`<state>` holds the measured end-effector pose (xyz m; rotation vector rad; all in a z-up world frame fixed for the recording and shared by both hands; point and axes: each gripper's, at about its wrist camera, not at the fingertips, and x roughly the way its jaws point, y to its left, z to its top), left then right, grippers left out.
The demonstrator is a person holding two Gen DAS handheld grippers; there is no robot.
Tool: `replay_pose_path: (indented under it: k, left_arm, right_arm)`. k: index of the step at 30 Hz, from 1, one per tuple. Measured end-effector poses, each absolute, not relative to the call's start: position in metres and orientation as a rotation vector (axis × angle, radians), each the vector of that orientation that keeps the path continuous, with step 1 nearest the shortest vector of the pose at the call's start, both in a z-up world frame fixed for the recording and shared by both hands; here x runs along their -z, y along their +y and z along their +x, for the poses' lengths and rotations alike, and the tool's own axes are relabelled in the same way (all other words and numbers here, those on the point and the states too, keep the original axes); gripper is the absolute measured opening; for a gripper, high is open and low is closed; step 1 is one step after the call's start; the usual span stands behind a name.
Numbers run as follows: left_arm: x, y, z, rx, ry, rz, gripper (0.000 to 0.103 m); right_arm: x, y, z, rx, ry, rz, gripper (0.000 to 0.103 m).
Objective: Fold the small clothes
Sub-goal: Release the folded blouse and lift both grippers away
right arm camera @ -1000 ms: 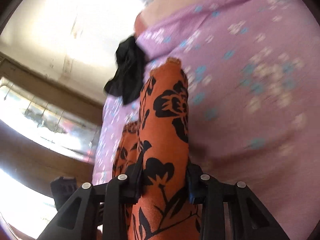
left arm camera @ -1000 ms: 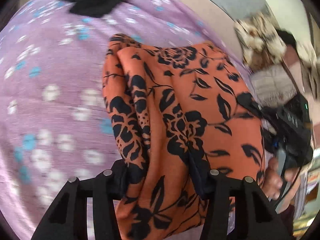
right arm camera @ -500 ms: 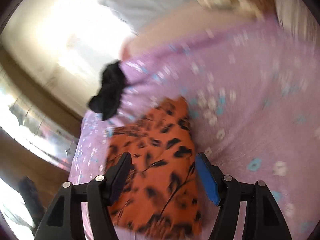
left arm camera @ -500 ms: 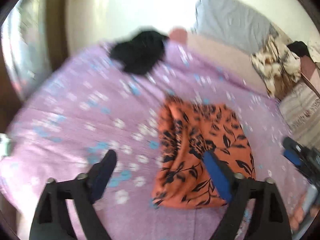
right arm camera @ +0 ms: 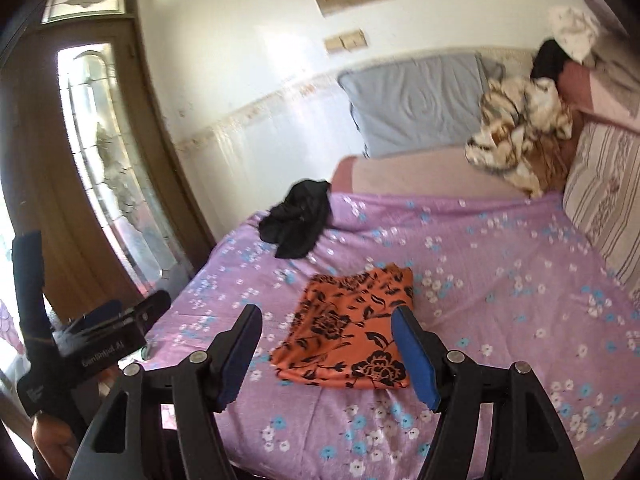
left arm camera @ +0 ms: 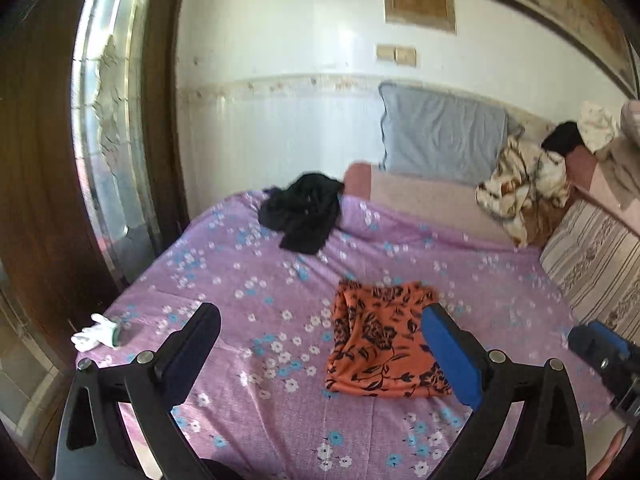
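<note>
The right claw (right arm camera: 326, 344) hangs over the near edge of the bed, its black arms with blue pads spread wide and holding nothing. Between them, on the lilac bedsheet with small white and blue flowers (right arm camera: 500, 300), lies a folded orange cloth with black floral print (right arm camera: 348, 332), flat and apart from both pads. Further back sits a crumpled black garment (right arm camera: 298, 218). The left claw (right arm camera: 120, 314) shows at the left edge, near the wooden door with frosted glass (right arm camera: 108, 168).
</note>
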<state>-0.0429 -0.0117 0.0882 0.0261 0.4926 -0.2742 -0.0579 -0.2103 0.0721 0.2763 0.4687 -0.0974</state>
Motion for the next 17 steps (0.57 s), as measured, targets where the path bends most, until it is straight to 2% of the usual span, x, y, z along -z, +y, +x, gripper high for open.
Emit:
replay_pose_path:
  k: [8, 17]
  left_arm:
    - [-0.122, 0.001, -0.08, 0.237, 0.365, 0.067, 0.1]
    - [-0.118, -0.006, -0.085, 0.249, 0.3, 0.085, 0.103]
  right_arm:
    - [-0.082, -0.197, -0.078, 0.069, 0.45, 0.289, 0.071]
    - [-0.07, -0.194, -0.066, 0.047, 0.468, 0.311, 0.071]
